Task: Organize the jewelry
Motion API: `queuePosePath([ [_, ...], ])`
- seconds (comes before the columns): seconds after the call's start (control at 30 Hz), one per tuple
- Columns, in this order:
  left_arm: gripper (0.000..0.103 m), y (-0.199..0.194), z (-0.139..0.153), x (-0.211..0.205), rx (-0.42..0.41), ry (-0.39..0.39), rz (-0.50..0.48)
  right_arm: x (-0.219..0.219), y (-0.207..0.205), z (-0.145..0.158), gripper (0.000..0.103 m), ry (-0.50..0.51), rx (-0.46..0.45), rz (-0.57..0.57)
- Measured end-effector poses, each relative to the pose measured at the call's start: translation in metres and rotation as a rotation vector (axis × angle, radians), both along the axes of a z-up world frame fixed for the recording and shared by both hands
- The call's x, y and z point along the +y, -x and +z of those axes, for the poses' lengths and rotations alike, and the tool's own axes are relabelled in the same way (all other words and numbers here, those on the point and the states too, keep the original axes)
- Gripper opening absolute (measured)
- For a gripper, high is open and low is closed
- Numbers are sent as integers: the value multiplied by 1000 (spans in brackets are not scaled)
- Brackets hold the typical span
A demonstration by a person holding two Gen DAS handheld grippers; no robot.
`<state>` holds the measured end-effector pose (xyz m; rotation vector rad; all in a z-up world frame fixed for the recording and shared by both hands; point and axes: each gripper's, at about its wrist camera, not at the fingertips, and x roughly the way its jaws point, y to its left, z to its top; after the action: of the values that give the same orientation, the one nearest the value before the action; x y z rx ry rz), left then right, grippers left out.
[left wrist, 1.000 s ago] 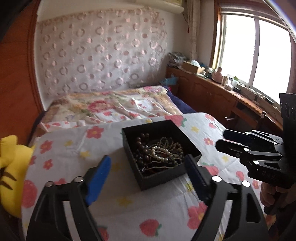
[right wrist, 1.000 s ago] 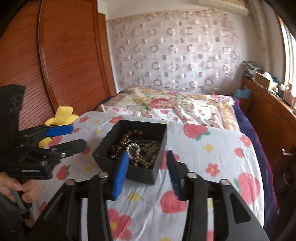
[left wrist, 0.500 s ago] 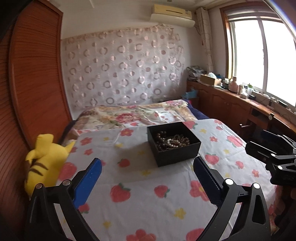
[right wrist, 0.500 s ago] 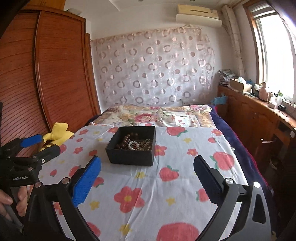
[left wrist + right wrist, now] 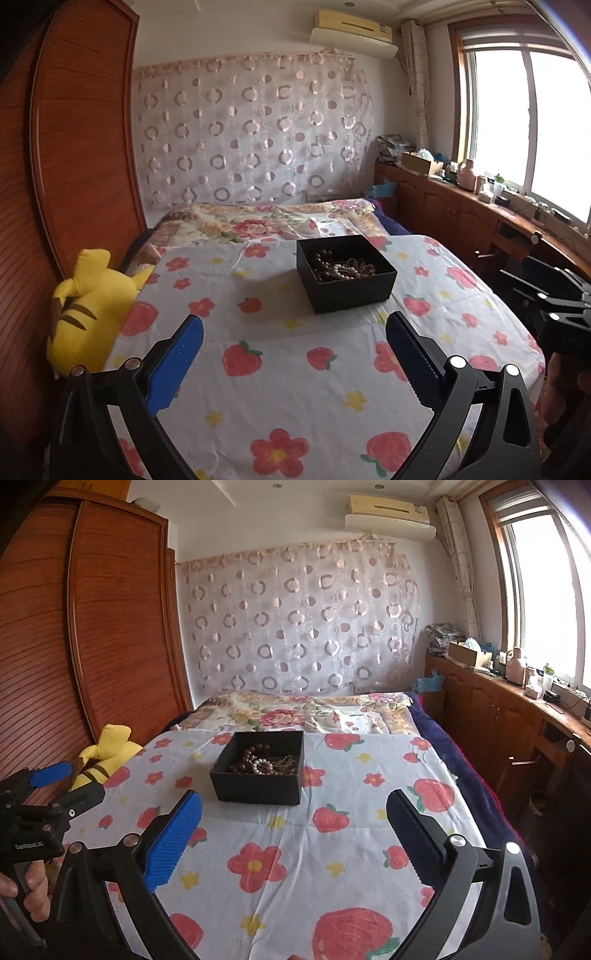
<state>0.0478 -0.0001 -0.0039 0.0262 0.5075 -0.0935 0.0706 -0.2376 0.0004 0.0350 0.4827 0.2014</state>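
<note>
While the left gripper (image 5: 294,341) hangs above the strawberry-print sheet (image 5: 280,354) with its blue-padded fingers (image 5: 177,363) spread wide and nothing between them, the black box (image 5: 345,278) sits well ahead of it on the sheet, a little to the right of centre. Bead strands and pearls (image 5: 343,266) lie heaped inside the box. A yellow plush toy (image 5: 86,310) rests at the sheet's left edge against the wooden wardrobe (image 5: 66,166). The right gripper (image 5: 554,306) shows at the far right edge, too dark there to tell how its jaws stand.

From the right wrist view, the right gripper (image 5: 294,821) is likewise wide apart and empty, with the black box (image 5: 260,773) ahead, slightly left of centre, holding the jewelry (image 5: 264,763). The left gripper (image 5: 55,786) appears at the left edge, gripped by a hand (image 5: 31,886).
</note>
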Motion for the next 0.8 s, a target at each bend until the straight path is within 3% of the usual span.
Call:
queuePosePath([
  [0.8, 96, 4, 3, 4, -21, -14, 25, 2, 0, -3, 101, 1, -1, -5],
])
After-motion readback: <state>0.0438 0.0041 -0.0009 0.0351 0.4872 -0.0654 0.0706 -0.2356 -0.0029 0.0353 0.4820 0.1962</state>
